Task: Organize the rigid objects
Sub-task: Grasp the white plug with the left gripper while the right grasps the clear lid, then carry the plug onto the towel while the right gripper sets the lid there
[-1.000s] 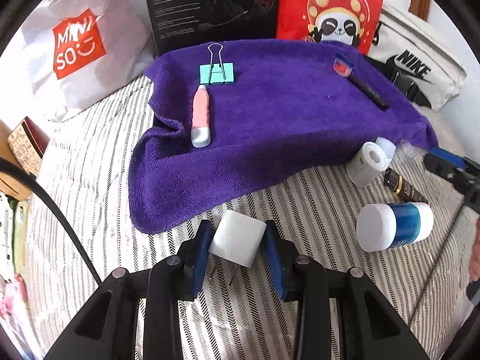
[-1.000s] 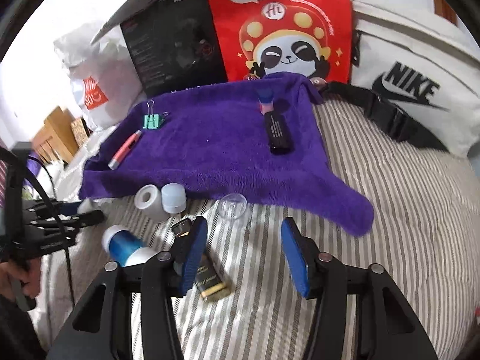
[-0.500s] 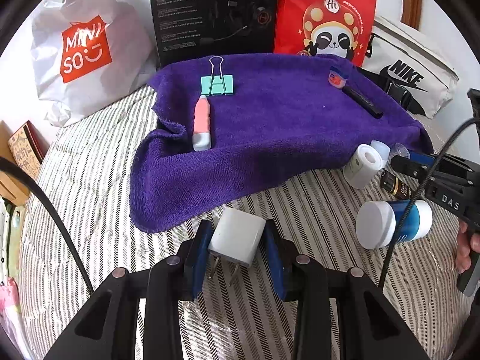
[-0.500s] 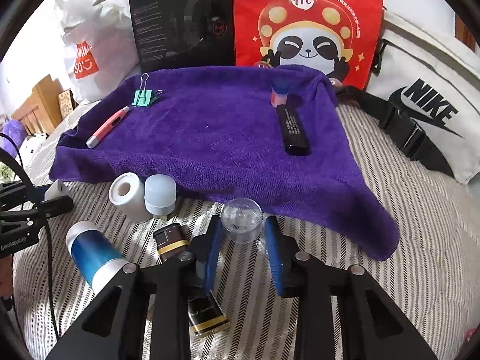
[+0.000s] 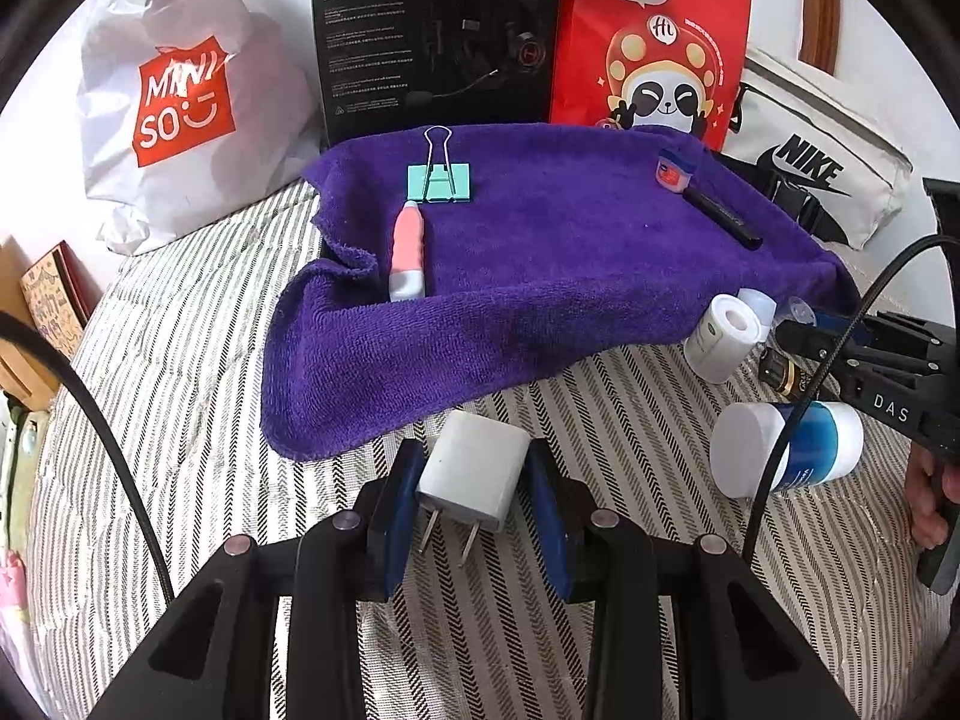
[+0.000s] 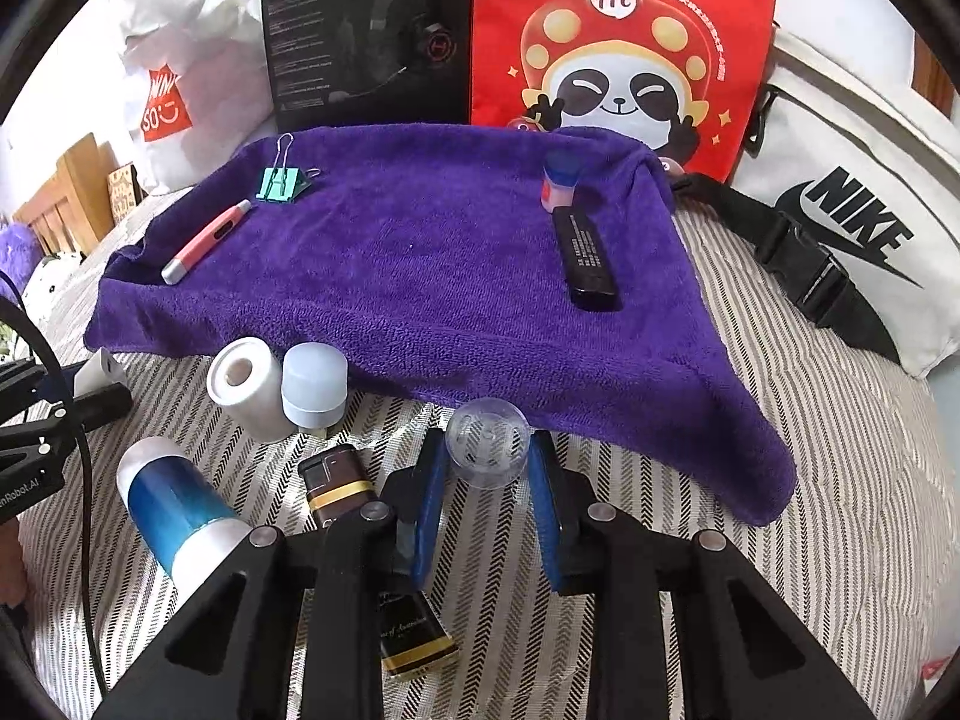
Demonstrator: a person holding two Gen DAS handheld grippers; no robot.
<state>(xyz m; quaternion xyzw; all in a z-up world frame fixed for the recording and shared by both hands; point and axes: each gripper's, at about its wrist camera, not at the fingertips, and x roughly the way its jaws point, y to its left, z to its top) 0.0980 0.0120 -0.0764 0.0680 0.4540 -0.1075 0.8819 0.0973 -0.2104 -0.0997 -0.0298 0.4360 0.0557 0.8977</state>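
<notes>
- The left gripper (image 5: 474, 489) is clamping a white square plug-in charger (image 5: 473, 471) between its blue pads, jaws narrowly parted, prongs pointing back toward the camera.
- The right gripper (image 6: 487, 480) is pinching a small clear plastic round cap (image 6: 487, 441) at its fingertips; its jaws have just been closing onto it.
- A purple terry towel (image 6: 420, 276) is lying just ahead of both sets of jaws on the striped bedding (image 6: 840, 420).
- Left of the right jaws, a white cylindrical jar (image 6: 246, 387), a pale blue cap (image 6: 314, 384), a blue-and-white bottle (image 6: 174, 510) and a dark gold-banded bottle (image 6: 336, 480) are resting.
</notes>
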